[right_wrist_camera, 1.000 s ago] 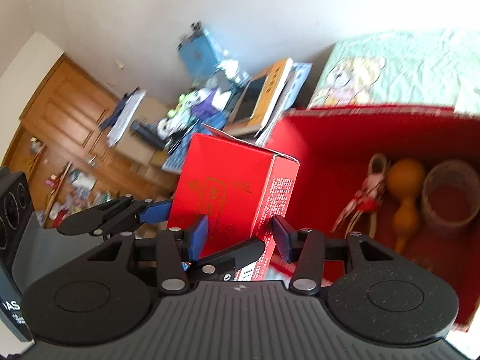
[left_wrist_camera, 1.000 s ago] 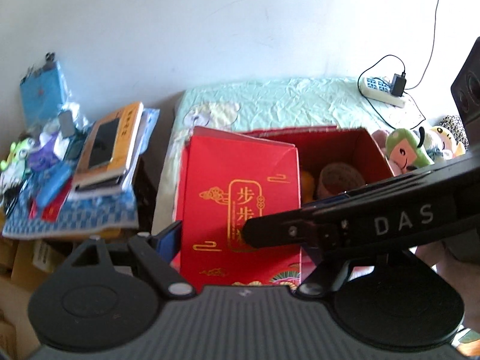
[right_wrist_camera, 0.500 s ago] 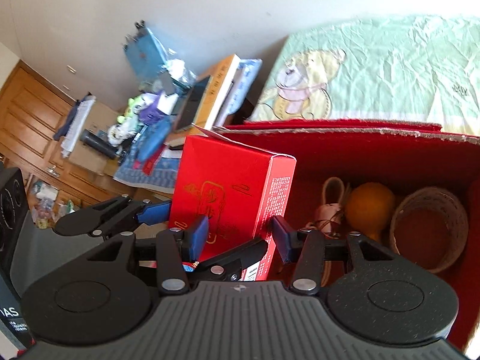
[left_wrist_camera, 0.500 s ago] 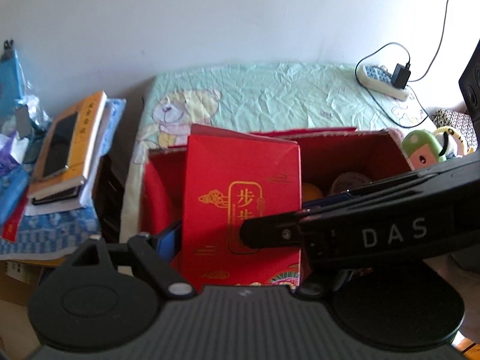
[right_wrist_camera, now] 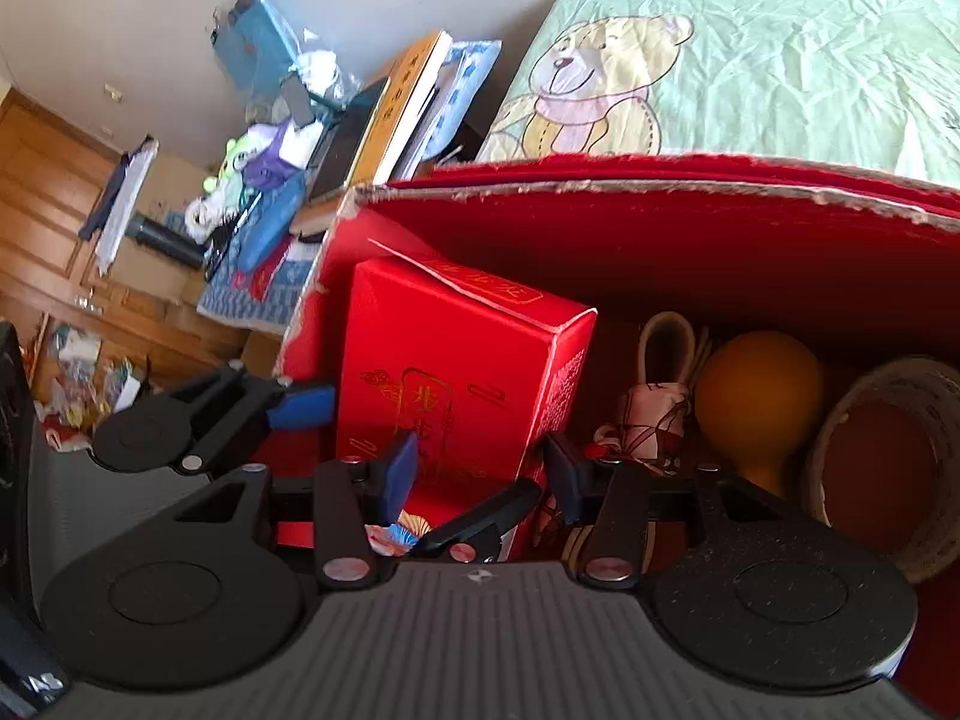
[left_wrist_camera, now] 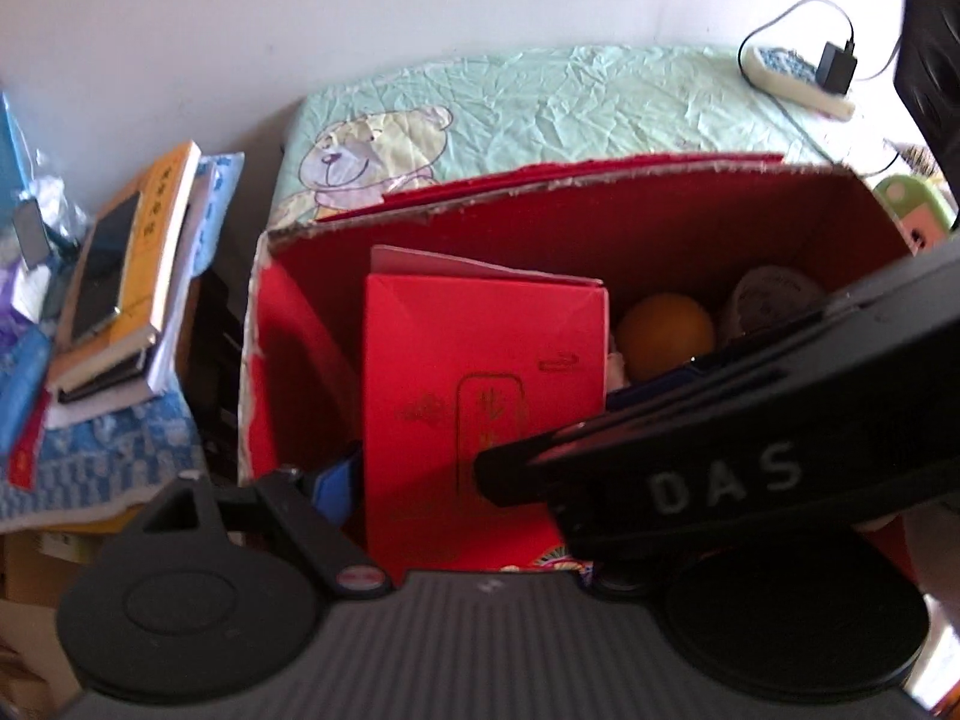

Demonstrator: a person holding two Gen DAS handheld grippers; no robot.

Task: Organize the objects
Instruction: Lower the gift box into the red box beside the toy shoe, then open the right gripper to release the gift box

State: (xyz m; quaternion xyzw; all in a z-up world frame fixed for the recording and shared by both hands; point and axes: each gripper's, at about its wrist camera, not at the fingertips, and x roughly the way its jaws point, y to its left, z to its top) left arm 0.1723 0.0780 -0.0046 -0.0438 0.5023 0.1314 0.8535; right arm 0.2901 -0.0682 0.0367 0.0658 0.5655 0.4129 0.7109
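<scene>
Red carton (left_wrist_camera: 480,384) upright inside big red box (left_wrist_camera: 600,222), at its left end. L gripper (left_wrist_camera: 474,480) and R gripper (right_wrist_camera: 480,468) both clamp carton, one pad each side. Orange gourd (right_wrist_camera: 759,399) mid-box; woven basket (right_wrist_camera: 882,456) at right end.

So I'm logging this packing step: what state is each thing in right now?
small red box: upright, top flap ajar, in the big box's left end
large red box: open, torn rim
right tongs: straddling the small red box's lower corner; contact unclear
left tongs: blue pad beside the small box's left face; grip unclear
orange gourd: lying inside
woven basket: tilted, inside at right
charger: plugged into power strip
</scene>
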